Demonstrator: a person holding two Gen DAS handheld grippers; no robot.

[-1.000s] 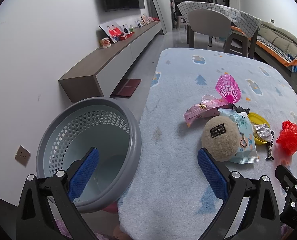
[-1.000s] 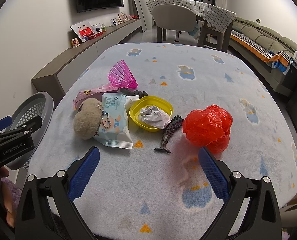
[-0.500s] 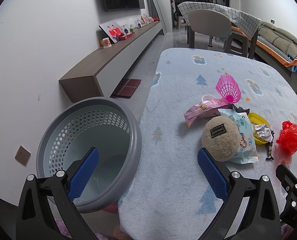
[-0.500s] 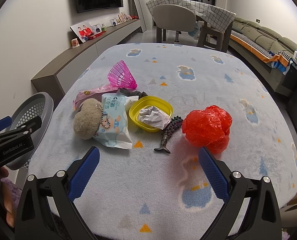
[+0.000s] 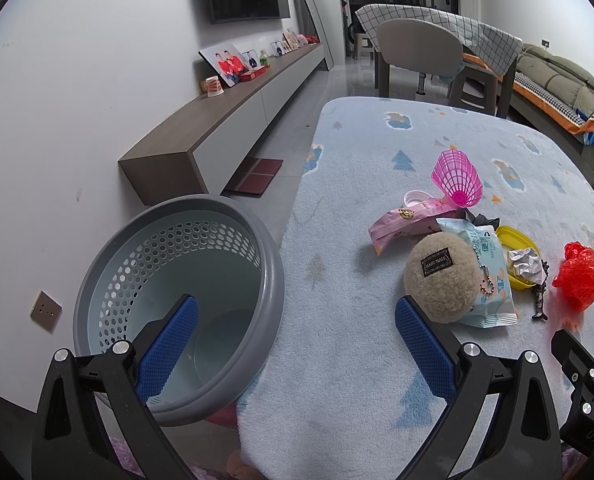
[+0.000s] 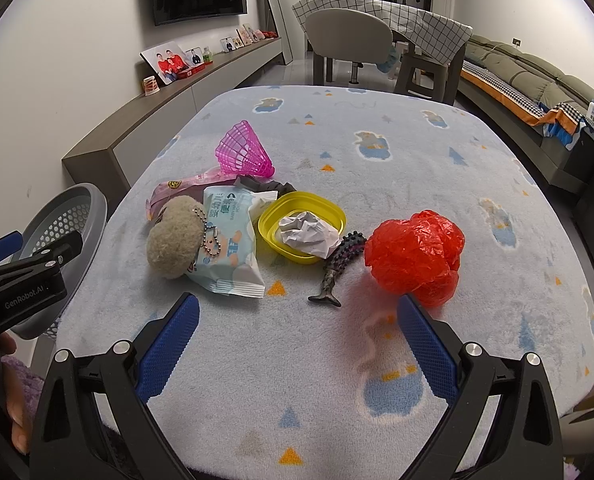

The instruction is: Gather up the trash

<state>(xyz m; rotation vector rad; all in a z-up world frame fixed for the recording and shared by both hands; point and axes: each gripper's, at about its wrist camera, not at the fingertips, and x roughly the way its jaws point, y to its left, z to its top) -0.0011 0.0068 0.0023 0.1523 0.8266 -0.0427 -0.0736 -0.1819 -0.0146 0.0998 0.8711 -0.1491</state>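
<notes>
Right gripper [image 6: 295,322] hovers low over the near edge of the counter [image 6: 417,152], jaws wide, holding nothing. Red plastic bag [image 6: 415,257] lies just ahead of its right jaw and slightly to the right; no long axis, a crumpled ball, translucent and glossy. It likely squashes easily.

Crumpled white paper [image 6: 307,233] sits left of the bag, inside a yellow lid [image 6: 273,216]. A dark toy fish tail [image 6: 337,268] lies between lid and bag.

Left gripper [image 5: 293,334], jaws also wide and empty, straddles the counter's edge, with the grey basket [image 5: 257,240] under its left jaw. The bag [image 5: 583,274] lies far to its right.

Judgement: right hand nearer; bag the likely first pick.
</notes>
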